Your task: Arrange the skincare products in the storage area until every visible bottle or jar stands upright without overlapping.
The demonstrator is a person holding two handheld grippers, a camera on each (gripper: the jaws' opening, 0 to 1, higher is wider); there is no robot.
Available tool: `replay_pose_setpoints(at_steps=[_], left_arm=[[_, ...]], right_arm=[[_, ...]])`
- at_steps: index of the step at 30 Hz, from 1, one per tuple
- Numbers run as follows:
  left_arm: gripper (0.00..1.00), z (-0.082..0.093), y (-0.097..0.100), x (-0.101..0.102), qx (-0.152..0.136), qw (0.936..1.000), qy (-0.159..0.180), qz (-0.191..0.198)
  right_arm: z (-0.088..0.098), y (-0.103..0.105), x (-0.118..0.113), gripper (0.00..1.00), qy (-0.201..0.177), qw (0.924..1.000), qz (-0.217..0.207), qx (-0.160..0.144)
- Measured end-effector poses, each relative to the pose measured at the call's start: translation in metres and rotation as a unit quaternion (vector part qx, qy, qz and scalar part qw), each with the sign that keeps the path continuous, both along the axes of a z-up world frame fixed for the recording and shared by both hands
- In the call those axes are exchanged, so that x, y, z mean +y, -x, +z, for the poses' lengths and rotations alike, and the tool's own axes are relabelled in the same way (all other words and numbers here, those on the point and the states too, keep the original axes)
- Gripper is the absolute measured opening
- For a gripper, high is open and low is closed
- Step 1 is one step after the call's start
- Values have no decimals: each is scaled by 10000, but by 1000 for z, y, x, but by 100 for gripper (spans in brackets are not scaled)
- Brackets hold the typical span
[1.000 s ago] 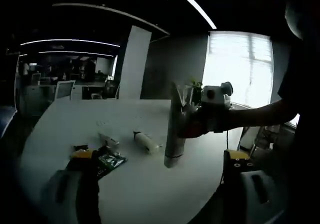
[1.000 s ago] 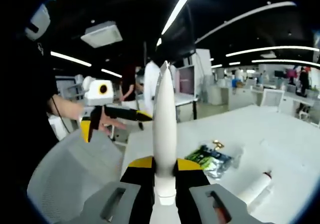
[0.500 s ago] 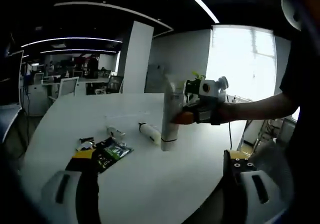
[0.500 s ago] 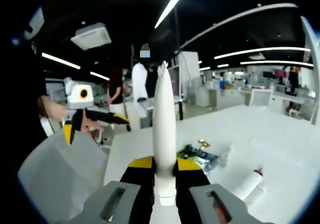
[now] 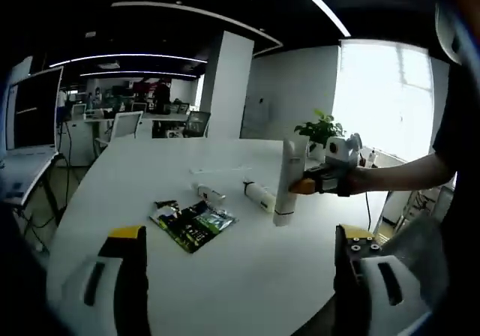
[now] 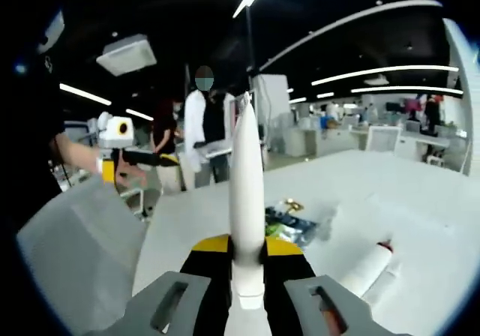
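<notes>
White tube (image 6: 247, 201) stands clamped in the right tool (image 6: 247, 272), beside a fallen bottle (image 5: 259, 196) and green sachet (image 5: 193, 223); left tool (image 5: 236, 276) gapes.

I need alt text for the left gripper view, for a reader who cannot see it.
The right gripper holds a white tube upright on a white table. Beside it lie a white bottle, a smaller item and a green packet.

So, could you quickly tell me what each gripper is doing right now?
Left gripper: open, holding nothing.
Right gripper: shut on the white tube, held upright.
</notes>
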State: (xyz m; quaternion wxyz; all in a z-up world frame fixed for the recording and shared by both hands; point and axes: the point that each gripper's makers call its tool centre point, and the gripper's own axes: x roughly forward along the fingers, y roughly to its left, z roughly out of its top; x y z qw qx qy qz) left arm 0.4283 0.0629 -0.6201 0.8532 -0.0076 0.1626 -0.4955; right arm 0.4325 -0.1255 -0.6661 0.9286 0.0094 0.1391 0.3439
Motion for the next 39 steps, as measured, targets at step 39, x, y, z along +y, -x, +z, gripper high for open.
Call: replay_pose_setpoints(at_steps=[39], left_arm=[[94,-22,-21,7,206,9987,-285,371]], right_arm=[[-35,-33,-1,9,334,9977,492,-314]])
